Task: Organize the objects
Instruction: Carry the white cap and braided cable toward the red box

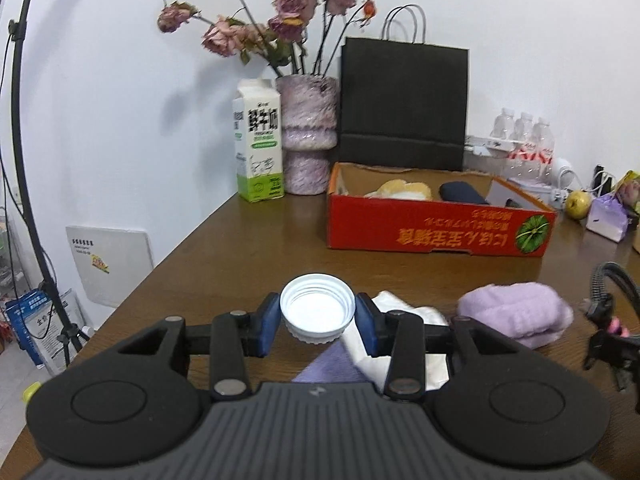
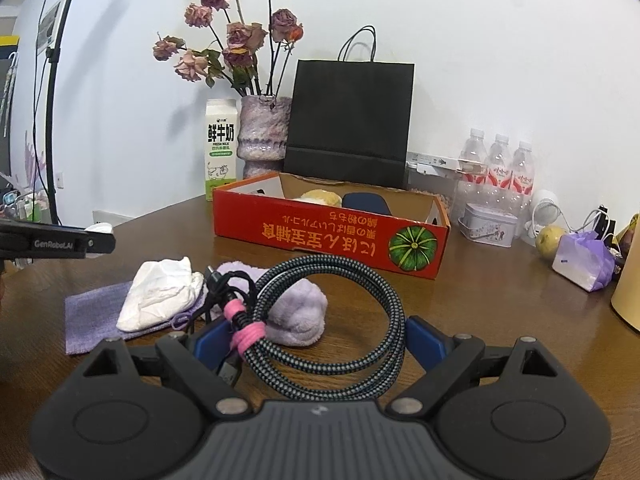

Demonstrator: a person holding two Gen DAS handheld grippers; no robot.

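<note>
Left wrist view: left gripper [image 1: 317,322] pinches white lid [image 1: 317,309], raised clear of the table for carrying.
Right gripper [image 2: 320,338]: spread around coiled cable [image 2: 340,320]; grip not certain.
Red box [image 2: 332,240]: back of table [image 2: 500,312], likely destination.

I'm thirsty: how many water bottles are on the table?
3, standing side by side near the wall, right of the black paper bag: left, middle, right. Others may be hidden behind.

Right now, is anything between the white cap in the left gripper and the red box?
Nothing visible. The left gripper is shut on the white cap, and bare table lies between it and the red box. Only the box's front wall must be cleared; the purple towel sits off to the right.
</note>
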